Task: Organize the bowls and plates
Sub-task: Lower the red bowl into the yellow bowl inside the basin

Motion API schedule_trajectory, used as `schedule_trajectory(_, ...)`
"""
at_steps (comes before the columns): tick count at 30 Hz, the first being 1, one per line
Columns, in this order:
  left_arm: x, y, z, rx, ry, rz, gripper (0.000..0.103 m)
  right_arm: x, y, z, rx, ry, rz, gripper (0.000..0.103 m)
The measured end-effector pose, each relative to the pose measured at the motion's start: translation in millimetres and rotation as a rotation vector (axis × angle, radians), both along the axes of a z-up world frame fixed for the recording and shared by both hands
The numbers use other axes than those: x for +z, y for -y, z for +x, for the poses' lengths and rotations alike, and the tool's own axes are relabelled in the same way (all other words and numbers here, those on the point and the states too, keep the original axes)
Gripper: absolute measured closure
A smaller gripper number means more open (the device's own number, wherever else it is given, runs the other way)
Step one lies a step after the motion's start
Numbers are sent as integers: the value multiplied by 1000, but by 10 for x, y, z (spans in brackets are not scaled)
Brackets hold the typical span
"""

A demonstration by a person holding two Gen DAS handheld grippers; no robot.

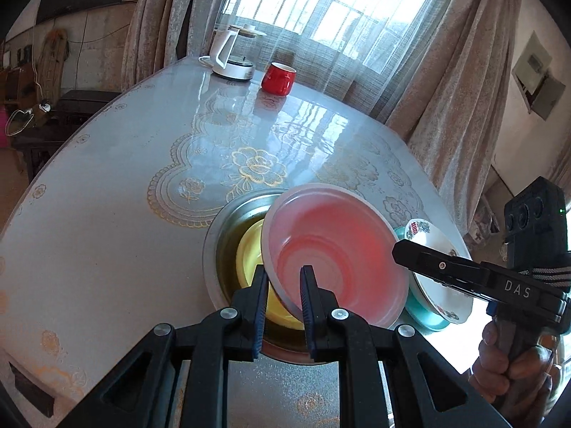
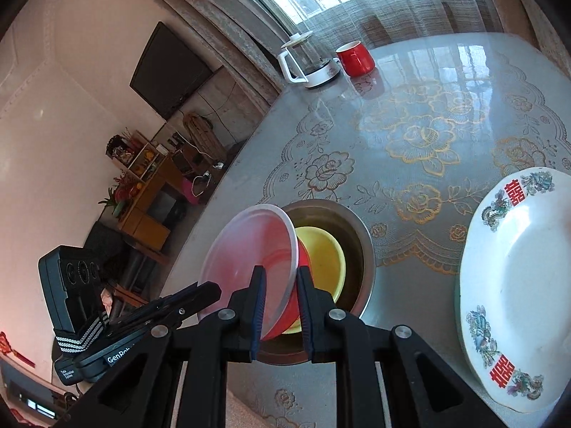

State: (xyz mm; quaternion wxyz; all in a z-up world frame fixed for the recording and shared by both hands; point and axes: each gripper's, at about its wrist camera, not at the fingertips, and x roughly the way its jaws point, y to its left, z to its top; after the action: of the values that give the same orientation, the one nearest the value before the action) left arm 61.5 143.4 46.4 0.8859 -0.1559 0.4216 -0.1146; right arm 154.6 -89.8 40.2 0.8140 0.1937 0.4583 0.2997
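Pink bowl (image 1: 335,249) is gripped at opposite rim edges by L gripper (image 1: 283,297) & R gripper (image 2: 280,303), both clamped narrow, tilted above steel basin (image 2: 360,246) w/ yellow bowl (image 2: 323,260) inside. Floral plate (image 2: 517,285) sits beside basin; tabletop (image 1: 107,232) beyond basin lies open.

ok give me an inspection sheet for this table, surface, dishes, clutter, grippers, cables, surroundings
Surface: round table under a glossy floral cover.
Job's things: pink bowl held tilted over steel basin; yellow bowl inside basin; white patterned plate on a teal dish.
Clutter: red cup, white kettle.
Grippers: left gripper and right gripper each shut on the pink bowl's rim.
Cables: cords by the far wall.
Surroundings: curtained window, wall television.
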Motion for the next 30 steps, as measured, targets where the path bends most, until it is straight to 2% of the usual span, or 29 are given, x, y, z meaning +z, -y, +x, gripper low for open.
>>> schedule_trajectory(3, -103, -61, 56, 9, -31, -19, 86, -101, -81, 60, 2, -20, -29, 86)
schedule_trajectory(13, -274, 24, 193, -21, -80, 18, 86, -210, -59, 145, -30, -39, -72, 86)
schedule_trajectory(18, -308, 10, 216, -6, -101, 25, 86, -299, -75, 162, -31, -59, -80, 86)
schedule_trajectory(26, -343, 21, 230, 5, -108, 64, 86, -386, -95, 139, -43, -68, -100, 84)
schedule_trajectory(30, -342, 43, 233, 26, -84, 112, 86, -392, -83, 126, -50, -64, -110, 84)
